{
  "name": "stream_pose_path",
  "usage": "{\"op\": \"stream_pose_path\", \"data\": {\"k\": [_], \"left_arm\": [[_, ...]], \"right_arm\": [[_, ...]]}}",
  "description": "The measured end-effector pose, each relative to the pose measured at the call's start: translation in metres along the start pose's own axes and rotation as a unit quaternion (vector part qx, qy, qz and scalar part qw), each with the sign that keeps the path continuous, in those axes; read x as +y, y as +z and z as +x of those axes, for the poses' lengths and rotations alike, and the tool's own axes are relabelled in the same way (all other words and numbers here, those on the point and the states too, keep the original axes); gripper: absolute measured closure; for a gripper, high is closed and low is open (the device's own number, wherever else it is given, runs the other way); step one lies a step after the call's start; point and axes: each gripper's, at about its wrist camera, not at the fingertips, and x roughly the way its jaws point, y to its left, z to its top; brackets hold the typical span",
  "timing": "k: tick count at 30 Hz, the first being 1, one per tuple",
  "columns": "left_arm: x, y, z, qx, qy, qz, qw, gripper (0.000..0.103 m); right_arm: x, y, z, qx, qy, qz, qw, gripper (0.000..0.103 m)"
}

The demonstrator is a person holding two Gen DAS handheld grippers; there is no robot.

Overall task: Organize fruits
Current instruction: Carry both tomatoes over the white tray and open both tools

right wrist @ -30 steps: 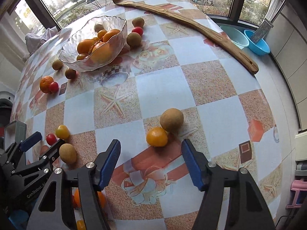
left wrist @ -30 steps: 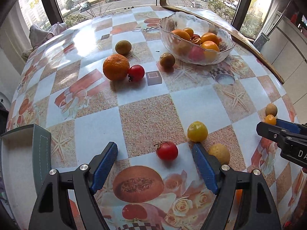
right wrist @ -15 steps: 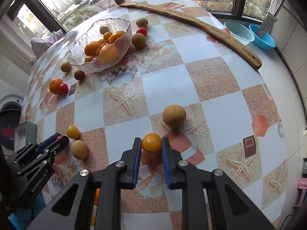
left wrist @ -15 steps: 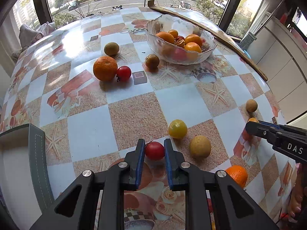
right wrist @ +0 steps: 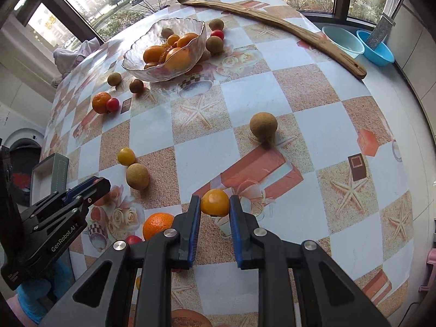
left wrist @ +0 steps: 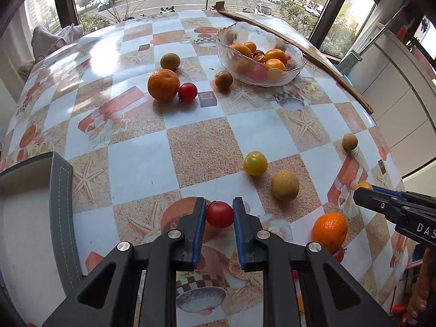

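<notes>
My left gripper (left wrist: 219, 212) is shut on a red tomato (left wrist: 219, 214) and holds it above the table. My right gripper (right wrist: 215, 204) is shut on a small orange fruit (right wrist: 215, 202), also lifted. A glass bowl (left wrist: 226, 41) with several oranges and other fruit stands at the far side; it also shows in the right wrist view (right wrist: 136, 65). Loose fruit lies on the table: a yellow tomato (left wrist: 255, 163), a tan fruit (left wrist: 285, 185), an orange (left wrist: 329, 229), a big orange (left wrist: 163, 84) beside a red tomato (left wrist: 187, 92).
A grey open box (left wrist: 61, 204) sits at the near left table edge. A long wooden stick (right wrist: 272, 19) lies along the far edge. Two blue basins (right wrist: 376, 47) stand beyond it. A brown round fruit (right wrist: 263, 124) lies mid-table.
Both grippers went from open around their fruit to shut on it, then rose and drew back with the tomato and the small orange fruit held.
</notes>
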Motion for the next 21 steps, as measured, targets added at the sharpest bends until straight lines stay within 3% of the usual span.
{"op": "stream_pose_path", "data": {"k": [10,21], "left_arm": [[0.02,-0.013,-0.047,-0.027,-0.005,-0.024,0.9993,0.082],[0.085,-0.06,-0.093,-0.04,0.031,-0.088,0.9948,0.082]], "right_arm": [[0.031,-0.002,-0.015,-0.006,0.02,-0.023,1.0,0.08],[0.112,-0.015,-0.015,0.006,0.057,-0.092,0.994,0.08]]}}
